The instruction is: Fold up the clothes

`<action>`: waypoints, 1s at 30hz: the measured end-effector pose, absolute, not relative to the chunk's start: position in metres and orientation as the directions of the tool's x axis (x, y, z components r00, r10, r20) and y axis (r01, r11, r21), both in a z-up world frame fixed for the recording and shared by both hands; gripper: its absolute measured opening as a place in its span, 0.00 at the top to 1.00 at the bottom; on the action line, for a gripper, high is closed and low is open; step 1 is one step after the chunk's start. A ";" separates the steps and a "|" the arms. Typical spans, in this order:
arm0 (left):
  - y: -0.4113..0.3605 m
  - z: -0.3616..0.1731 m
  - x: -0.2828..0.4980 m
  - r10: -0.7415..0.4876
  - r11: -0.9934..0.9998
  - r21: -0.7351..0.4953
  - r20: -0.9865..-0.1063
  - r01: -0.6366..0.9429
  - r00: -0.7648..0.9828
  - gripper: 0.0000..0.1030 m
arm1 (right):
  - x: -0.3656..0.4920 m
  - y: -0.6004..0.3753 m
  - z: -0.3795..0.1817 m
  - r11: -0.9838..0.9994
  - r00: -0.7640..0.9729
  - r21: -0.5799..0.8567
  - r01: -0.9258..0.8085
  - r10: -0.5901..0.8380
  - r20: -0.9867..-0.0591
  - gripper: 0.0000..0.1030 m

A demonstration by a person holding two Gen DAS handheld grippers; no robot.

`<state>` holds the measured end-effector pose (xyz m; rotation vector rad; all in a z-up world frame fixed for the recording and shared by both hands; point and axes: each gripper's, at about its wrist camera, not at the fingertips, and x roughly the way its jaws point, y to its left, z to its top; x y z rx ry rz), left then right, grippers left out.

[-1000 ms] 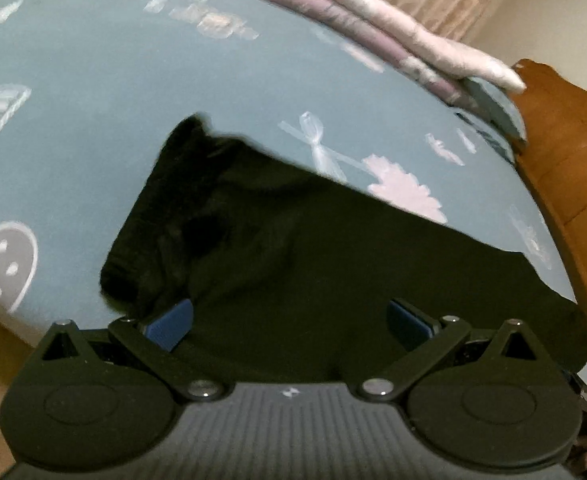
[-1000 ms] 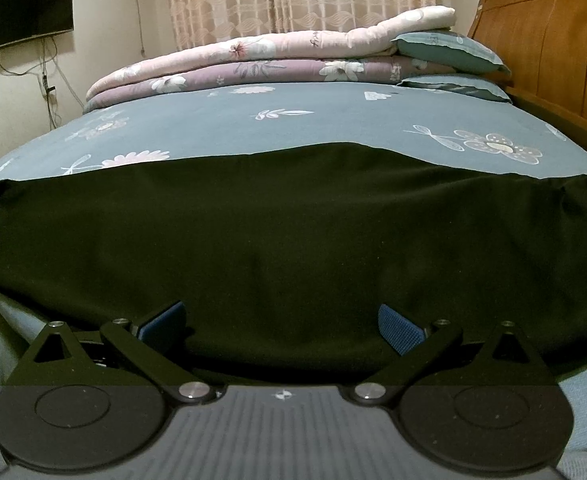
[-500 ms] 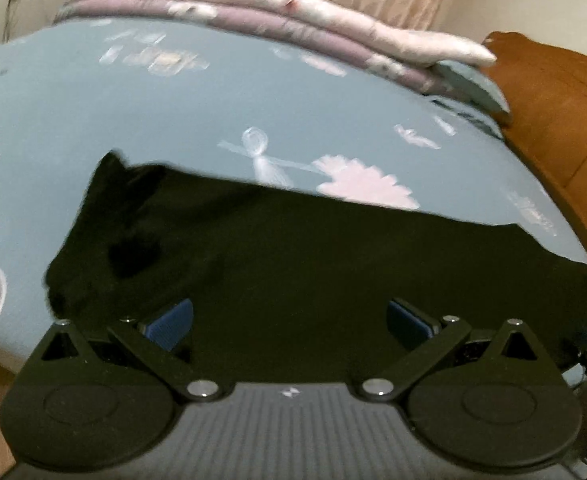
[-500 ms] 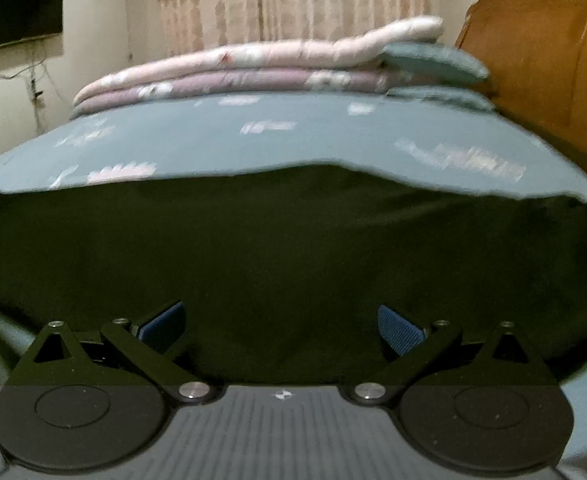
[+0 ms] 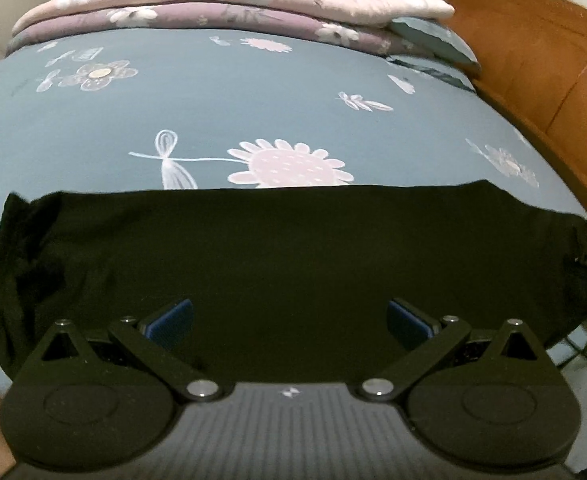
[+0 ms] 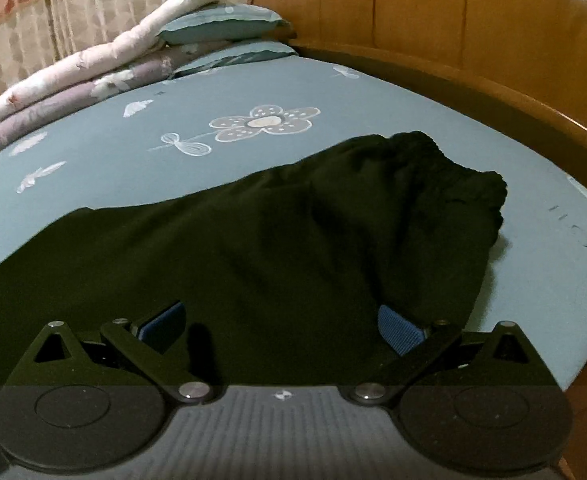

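A black garment [image 5: 285,248] lies flat along the near edge of the bed, stretched left to right. In the right wrist view the garment [image 6: 273,248] ends in a bunched, gathered waistband [image 6: 445,176] at the right. My left gripper [image 5: 289,320] is open and empty, its blue pads just above the garment's near middle. My right gripper [image 6: 281,324] is open and empty over the garment's near edge, toward the waistband end.
The bed has a blue-grey flowered sheet [image 5: 213,112]. Folded pink and purple quilts [image 5: 221,4] and pillows [image 6: 221,28] lie at the far side. A wooden headboard [image 6: 473,28] curves along the right.
The left gripper has swung right, so the garment now lies level across its view. The right gripper has turned right, from the garment's middle to its waistband end. Both stayed open.
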<state>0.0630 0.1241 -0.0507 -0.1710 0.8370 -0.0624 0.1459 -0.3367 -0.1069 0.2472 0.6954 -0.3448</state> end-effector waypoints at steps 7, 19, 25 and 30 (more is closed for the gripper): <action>0.109 -0.042 0.064 -0.113 0.989 -0.145 -0.741 0.007 0.662 0.01 | 0.137 -0.339 -0.095 0.895 0.730 0.104 0.433 -0.280 -0.623 0.00; 0.096 -0.032 0.072 -0.077 0.995 -0.095 -0.765 0.007 0.640 0.01 | 0.182 -0.373 -0.109 0.866 0.707 0.130 0.483 -0.297 -0.642 0.00; 0.094 -0.035 0.077 -0.072 0.995 -0.101 -0.778 -0.011 0.624 0.01 | 0.187 -0.361 -0.113 0.886 0.681 0.029 0.462 -0.334 -0.652 0.00; 0.093 -0.032 0.070 -0.075 0.996 -0.094 -0.777 0.003 0.625 0.01 | 0.173 -0.365 -0.094 0.884 0.684 0.088 0.459 -0.289 -0.670 0.00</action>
